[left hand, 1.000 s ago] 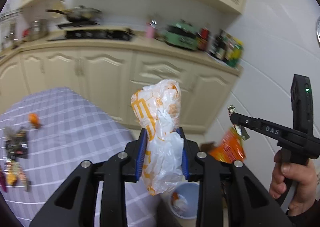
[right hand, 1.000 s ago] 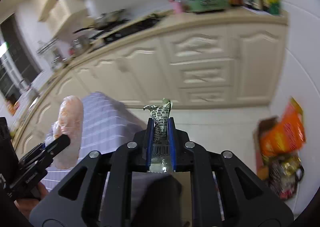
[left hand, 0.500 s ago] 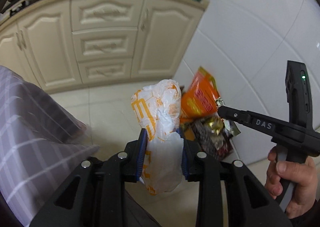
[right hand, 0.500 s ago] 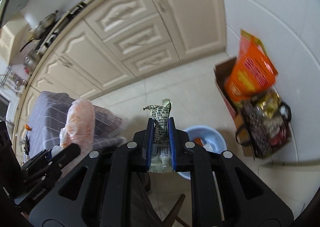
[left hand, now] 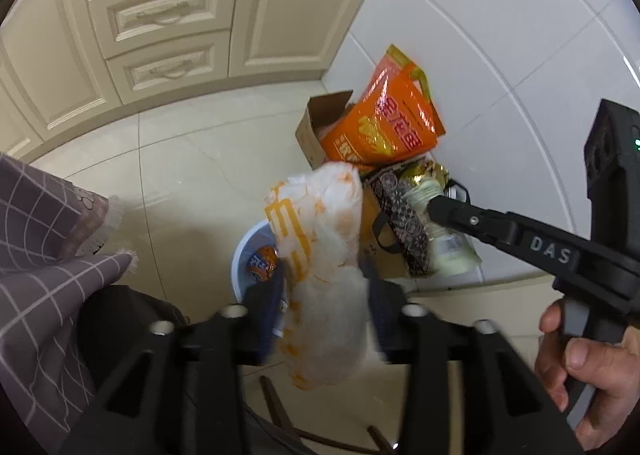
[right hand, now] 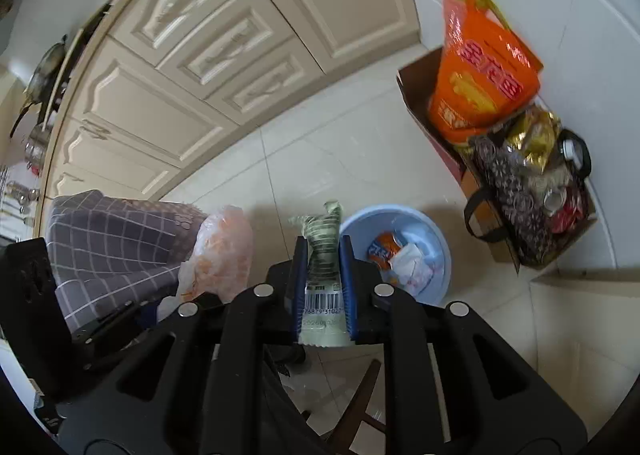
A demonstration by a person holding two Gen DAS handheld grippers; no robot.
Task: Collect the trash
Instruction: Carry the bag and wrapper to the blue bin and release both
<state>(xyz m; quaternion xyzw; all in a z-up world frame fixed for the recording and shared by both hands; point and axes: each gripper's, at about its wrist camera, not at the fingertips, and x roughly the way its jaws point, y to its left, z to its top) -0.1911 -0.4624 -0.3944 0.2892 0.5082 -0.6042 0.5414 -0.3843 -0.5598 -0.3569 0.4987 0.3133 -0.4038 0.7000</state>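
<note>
A light blue basin (right hand: 445,255) stands on the floor tiles with an orange can and white paper in it. My left gripper (left hand: 324,295) hangs above the basin's rim (left hand: 240,255). Its jaws are opening, and a white plastic bag with orange print (left hand: 320,247) sits loosely between them. My right gripper (right hand: 323,283) is just left of the basin. Its jaws are starting to open, and a green wrapper with a barcode (right hand: 322,251) still fills the gap between the blue pads. A hand holds the right gripper (left hand: 434,210) at the right of the left wrist view.
A cardboard box (right hand: 416,91) with an orange bag (right hand: 480,87) and a dark patterned tote (right hand: 516,191) stands against the white tiled wall. Cream cabinets (left hand: 160,15) line the back. A purple checked tablecloth (left hand: 36,255) hangs at the left. Dark chair legs (right hand: 360,395) show below.
Both grippers have tipped down from the cabinets to the floor and now hang by the blue basin. The left jaws have spread wider around the bag. The wrapper sits as before.
</note>
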